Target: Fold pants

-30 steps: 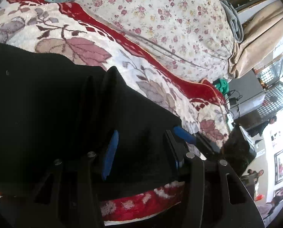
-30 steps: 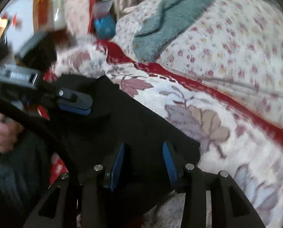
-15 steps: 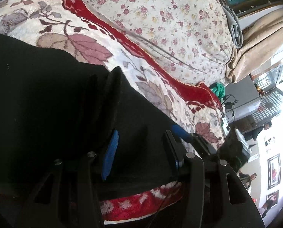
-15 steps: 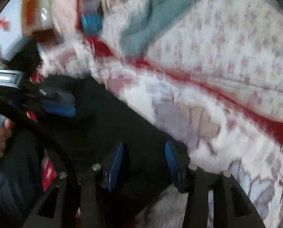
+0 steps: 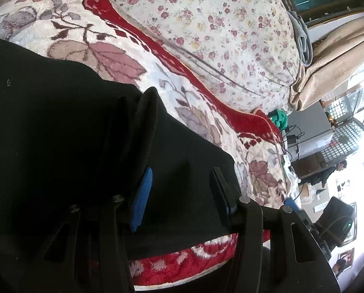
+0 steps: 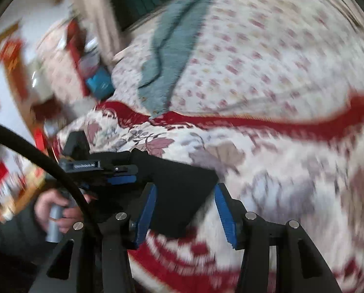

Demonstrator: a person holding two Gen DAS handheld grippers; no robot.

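The folded black fabric pants lie on a plush blanket with red borders and a leaf pattern, spread over a bed. In the left wrist view their long axis runs from the upper left down to the lower right, where a squared end points toward the blanket's near edge. A raised fold of cloth stands up across them.

The left gripper hovers over that end with its blue-padded jaws parted and dark cloth showing between them; whether the pads press on it I cannot tell.

In the blurred right wrist view, the right gripper is opening, its pads clear of the pants corner that lies between them. The person's hand holds the other gripper's handle at left. Behind lie a white quilt with small pink flowers and a fluffy teal garment.
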